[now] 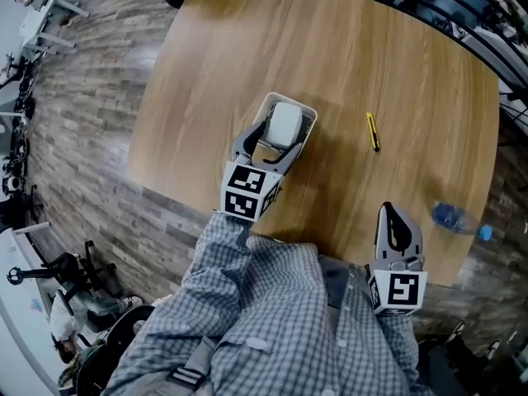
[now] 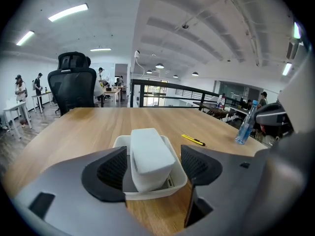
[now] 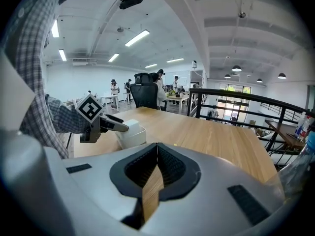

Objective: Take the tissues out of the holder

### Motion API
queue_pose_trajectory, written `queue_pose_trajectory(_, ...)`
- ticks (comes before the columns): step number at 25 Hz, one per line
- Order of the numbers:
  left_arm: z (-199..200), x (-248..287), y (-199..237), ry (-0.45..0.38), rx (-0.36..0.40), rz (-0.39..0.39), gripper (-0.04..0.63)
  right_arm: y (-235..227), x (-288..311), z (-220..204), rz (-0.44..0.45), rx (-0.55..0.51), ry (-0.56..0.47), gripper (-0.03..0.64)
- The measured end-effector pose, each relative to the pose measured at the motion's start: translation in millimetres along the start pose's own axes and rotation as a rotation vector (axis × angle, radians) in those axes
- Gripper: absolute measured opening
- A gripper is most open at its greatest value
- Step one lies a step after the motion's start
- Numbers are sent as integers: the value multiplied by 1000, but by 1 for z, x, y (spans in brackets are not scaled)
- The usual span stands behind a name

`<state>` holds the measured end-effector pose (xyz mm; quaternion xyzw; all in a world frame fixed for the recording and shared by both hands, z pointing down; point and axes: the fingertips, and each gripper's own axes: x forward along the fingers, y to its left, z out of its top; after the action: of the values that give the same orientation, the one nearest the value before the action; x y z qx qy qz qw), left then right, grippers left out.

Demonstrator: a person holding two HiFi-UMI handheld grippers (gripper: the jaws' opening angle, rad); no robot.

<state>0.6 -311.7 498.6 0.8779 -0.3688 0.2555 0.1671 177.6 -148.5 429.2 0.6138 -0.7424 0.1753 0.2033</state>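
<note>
A white tissue pack (image 1: pixel 285 124) (image 2: pixel 150 154) stands tilted in a white open holder (image 1: pixel 308 115) (image 2: pixel 180 178) near the middle of the wooden table. My left gripper (image 1: pixel 272 144) (image 2: pixel 152 167) is open, its dark pads on either side of the pack and the holder's near end, with gaps showing between pads and pack. My right gripper (image 1: pixel 393 218) (image 3: pixel 157 151) is shut on nothing, low at the table's near edge to the right. From the right gripper view the left gripper (image 3: pixel 114 125) reaches over the holder (image 3: pixel 134 139).
A yellow utility knife (image 1: pixel 373 131) (image 2: pixel 193 140) lies right of the holder. A water bottle (image 1: pixel 458 219) (image 2: pixel 246 125) is at the table's right edge. A black office chair (image 2: pixel 76 85) stands at the far side, with a railing (image 3: pixel 231 104) beyond.
</note>
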Motion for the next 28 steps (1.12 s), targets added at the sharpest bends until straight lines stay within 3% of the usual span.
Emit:
queue_pose_trajectory(10, -21, 15, 6, 76, 24, 10, 336, 1, 2, -4, -15, 13, 14, 12)
queue_pose_trajectory(15, -28, 20, 5, 115, 97, 10, 289, 0, 2, -6, -15, 13, 20, 12)
queue_pose_trajectory(20, -27, 20, 10, 99, 41, 33, 261, 1, -4, -9, -17, 12, 27, 12)
queue_pose_trajectory(28, -22, 17, 15, 94, 12, 53, 253, 3, -7, -11, -25, 23, 23, 12)
